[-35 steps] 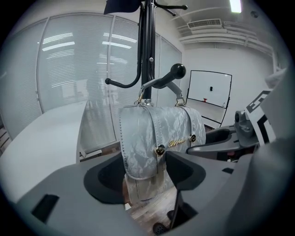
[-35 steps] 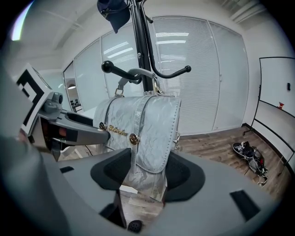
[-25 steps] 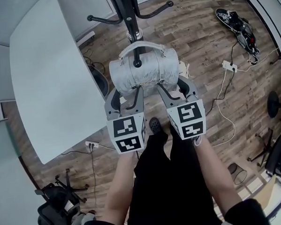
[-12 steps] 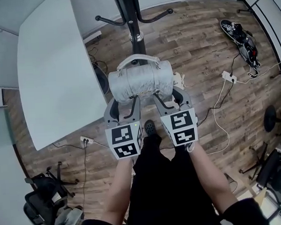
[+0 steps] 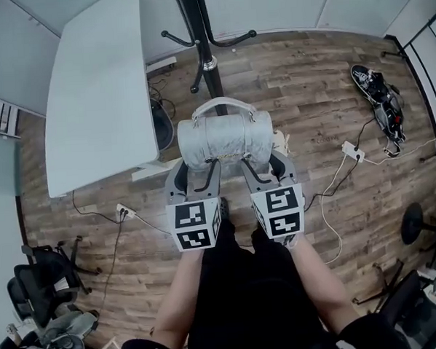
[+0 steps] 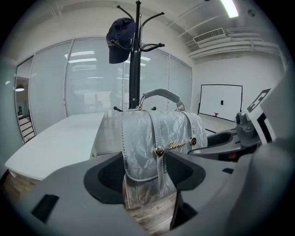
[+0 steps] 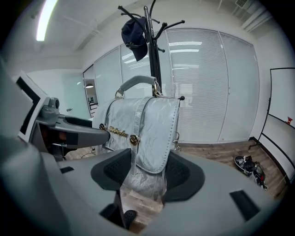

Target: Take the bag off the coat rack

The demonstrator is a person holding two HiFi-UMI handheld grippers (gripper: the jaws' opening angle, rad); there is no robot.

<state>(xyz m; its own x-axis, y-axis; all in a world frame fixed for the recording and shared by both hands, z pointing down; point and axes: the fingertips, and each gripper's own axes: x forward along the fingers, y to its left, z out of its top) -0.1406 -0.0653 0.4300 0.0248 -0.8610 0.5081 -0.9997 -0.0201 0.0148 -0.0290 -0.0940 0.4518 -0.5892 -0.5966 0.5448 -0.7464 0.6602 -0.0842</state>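
Note:
A silver-grey handbag [image 5: 223, 137] with a curved handle is held up between both grippers, in front of the black coat rack [image 5: 206, 58]. My left gripper [image 5: 197, 171] is shut on the bag's left end [image 6: 156, 133], its pads pressing both faces. My right gripper [image 5: 265, 166] is shut on the right end [image 7: 143, 124] in the same way. In the gripper views the handle [image 6: 159, 95] stands up with no hook through it, and the rack's pole [image 6: 134, 69] rises behind. A dark blue cap [image 7: 134, 32] hangs on a top hook.
A white table [image 5: 97, 89] stands to the left of the rack. Dark shoes [image 5: 378, 96], a power strip [image 5: 351, 150] and cables lie on the wooden floor to the right. An office chair [image 5: 42, 289] is at the lower left. Glass walls stand behind the rack.
The bag and both grippers have drawn back from the rack's pole. The hook tip that showed inside the handle a second ago is gone from it. Both grips are unchanged.

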